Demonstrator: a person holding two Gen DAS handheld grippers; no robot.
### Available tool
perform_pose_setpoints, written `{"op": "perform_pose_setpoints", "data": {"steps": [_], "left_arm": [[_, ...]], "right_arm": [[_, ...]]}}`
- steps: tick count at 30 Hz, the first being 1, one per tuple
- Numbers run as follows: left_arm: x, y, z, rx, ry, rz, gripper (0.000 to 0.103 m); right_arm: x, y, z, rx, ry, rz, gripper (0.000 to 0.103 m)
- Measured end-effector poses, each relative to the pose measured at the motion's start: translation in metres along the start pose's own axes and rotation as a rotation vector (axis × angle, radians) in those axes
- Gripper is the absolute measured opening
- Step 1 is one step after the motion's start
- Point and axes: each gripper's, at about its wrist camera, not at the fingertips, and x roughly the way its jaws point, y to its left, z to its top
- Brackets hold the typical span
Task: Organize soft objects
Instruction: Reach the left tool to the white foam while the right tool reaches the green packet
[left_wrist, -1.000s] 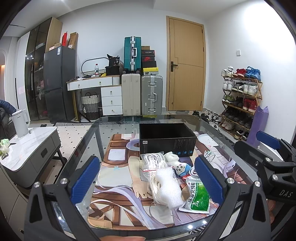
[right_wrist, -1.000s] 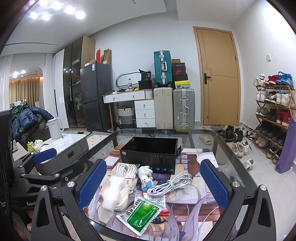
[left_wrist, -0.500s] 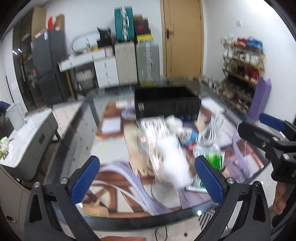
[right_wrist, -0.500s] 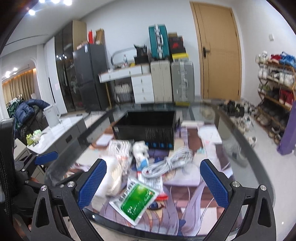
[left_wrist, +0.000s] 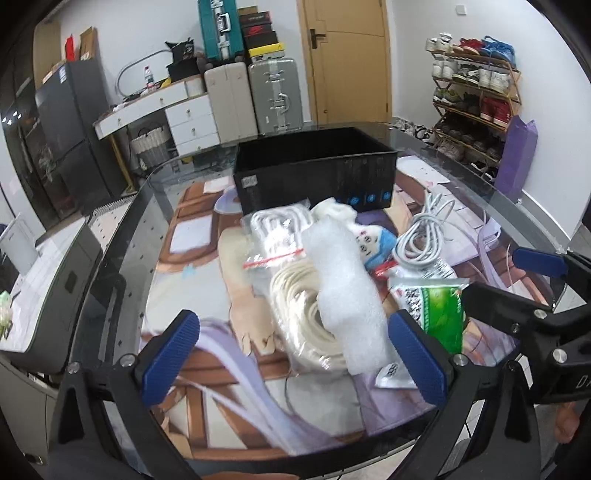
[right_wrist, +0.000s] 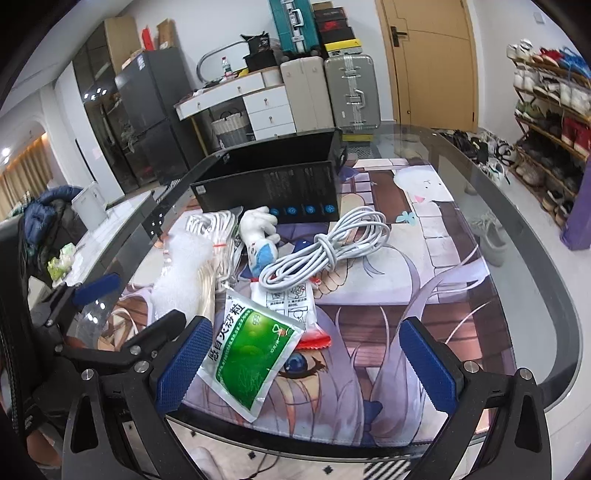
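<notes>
Now both tongs stand wide and empty. Left tongs (left_wrist: 291, 354) bracket the near end of the white foam wrap (left_wrist: 345, 295), which lies on a bagged coil of cream cord (left_wrist: 299, 317). Right tongs (right_wrist: 306, 362) bracket the green sachet (right_wrist: 251, 354) at the worktop's (right_wrist: 517, 288) near edge.

Handling, as judged:
- Foam wrap: very light, squashy, springs back. Take it across the middle of the roll; a light pinch at the tip could slip off.
- Green sachet: flat, slick film, limp. Little to bite on while flat; best pinched at a raised corner or edge.
- Bagged cord: plastic is slippery, contents shift. Grip through the coil, not loose film.
- Grey cable bundle (right_wrist: 325, 251): knotted at its waist, floppy loops; the knot is the firm spot.
- Small plush doll (right_wrist: 258, 240): soft, forgiving, grips anywhere on the body.

All lie in a heap on the printed mat, in front of the open black box (right_wrist: 273, 184), the likely destination; nothing is visible in it from this angle.

Against a second ago: both cameras have tipped down and closed in on the heap. Items fill more of each view and sit between the pads rather than beyond them. Jaw width unchanged. Nothing on the mat has shifted.
</notes>
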Motion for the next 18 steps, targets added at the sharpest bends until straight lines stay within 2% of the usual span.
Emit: {"op": "perform_pose_setpoints", "data": {"steps": [5,7,9,12,14,18], "left_arm": [[0.0,0.0,0.004,-0.017,0.006,-0.045,0.103],[0.006,0.0,0.002,-0.015,0.051,-0.057,0.103],[0.016,-0.001,-0.002,-0.007,0.113,-0.032,0.103],[0.025,-0.004,-0.009,0.031,0.132,0.019,0.103],[0.033,-0.007,-0.015,0.048,0.175,0.018,0.103],[0.036,-0.003,-0.02,-0.001,0.196,-0.01,0.103]], "right_arm": [[-0.006,-0.001,0.004,-0.005,-0.021,0.0,0.103],[-0.008,-0.002,0.005,0.001,-0.023,-0.002,0.103],[-0.008,-0.004,0.005,0.008,-0.021,-0.002,0.103],[-0.008,-0.003,0.003,0.008,-0.016,0.001,0.103],[-0.008,-0.001,0.003,-0.004,-0.015,0.006,0.103],[-0.007,0.002,0.0,-0.015,-0.012,0.007,0.103]]}}
